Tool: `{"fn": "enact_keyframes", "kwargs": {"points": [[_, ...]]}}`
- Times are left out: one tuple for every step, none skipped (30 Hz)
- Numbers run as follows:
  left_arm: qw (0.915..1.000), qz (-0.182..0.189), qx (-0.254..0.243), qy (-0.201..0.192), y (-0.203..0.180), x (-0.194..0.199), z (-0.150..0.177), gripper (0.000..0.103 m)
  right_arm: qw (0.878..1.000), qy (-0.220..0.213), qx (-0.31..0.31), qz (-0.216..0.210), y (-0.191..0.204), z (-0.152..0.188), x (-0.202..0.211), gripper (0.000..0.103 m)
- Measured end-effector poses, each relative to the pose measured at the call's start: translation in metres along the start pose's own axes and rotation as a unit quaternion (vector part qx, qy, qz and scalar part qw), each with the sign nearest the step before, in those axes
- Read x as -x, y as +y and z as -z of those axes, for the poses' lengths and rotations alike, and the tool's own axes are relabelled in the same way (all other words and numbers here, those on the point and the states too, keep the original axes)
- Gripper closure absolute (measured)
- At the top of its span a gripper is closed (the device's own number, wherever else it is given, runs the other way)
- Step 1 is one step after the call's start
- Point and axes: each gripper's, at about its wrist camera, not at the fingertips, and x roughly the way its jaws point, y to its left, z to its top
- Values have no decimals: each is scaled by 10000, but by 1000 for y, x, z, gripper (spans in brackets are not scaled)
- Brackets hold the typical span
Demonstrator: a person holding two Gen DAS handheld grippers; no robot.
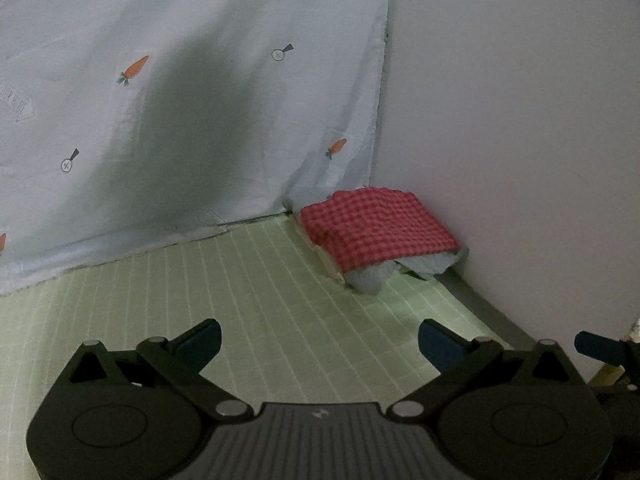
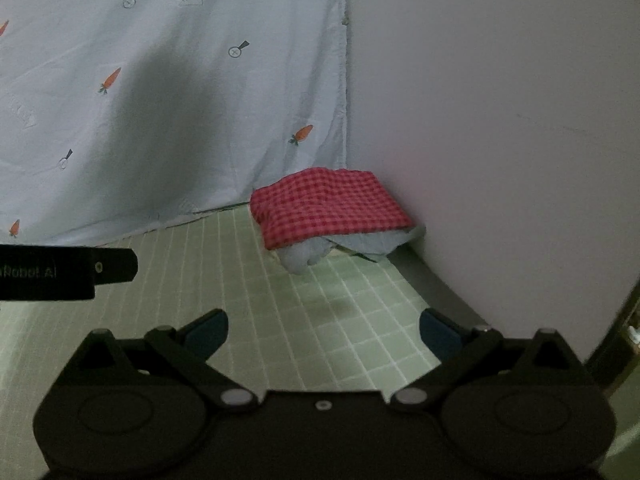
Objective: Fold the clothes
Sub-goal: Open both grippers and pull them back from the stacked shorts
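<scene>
A folded red checked cloth point(image 1: 380, 228) lies on top of a small stack with a pale blue garment point(image 1: 372, 278) under it, in the far right corner of the green grid mat point(image 1: 256, 280). It also shows in the right wrist view point(image 2: 328, 208), with the pale blue garment point(image 2: 304, 258) beneath. My left gripper point(image 1: 320, 344) is open and empty, low over the mat, well short of the stack. My right gripper point(image 2: 324, 334) is open and empty, also short of the stack.
A pale sheet with carrot prints point(image 1: 180, 100) hangs along the back. A plain wall point(image 1: 500, 120) closes the right side, with a grey ledge point(image 1: 480, 304) at its foot. The left gripper's body point(image 2: 68, 272) shows at the left of the right wrist view.
</scene>
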Motion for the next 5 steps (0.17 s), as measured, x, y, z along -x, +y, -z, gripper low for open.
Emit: {"fn": "enact_keyframes", "kwargs": {"points": [[10000,5,-11,-2,0,2,1,0,10000,-2,-1,1,1,2,2,0],[10000,8,-24,-3,1,3,2,0,10000,-3,-2,5,1,4,4,0],[10000,18,-42,-11,0,5,2,0,10000,-4,-4,9,2,5,6,0],[10000,32,-62,-21,0,6,2,0,10000,-14,-7,18,3,6,8,0],[10000,46,-82,-31,-1,7,3,0,10000,-25,-12,27,3,7,9,0]]}}
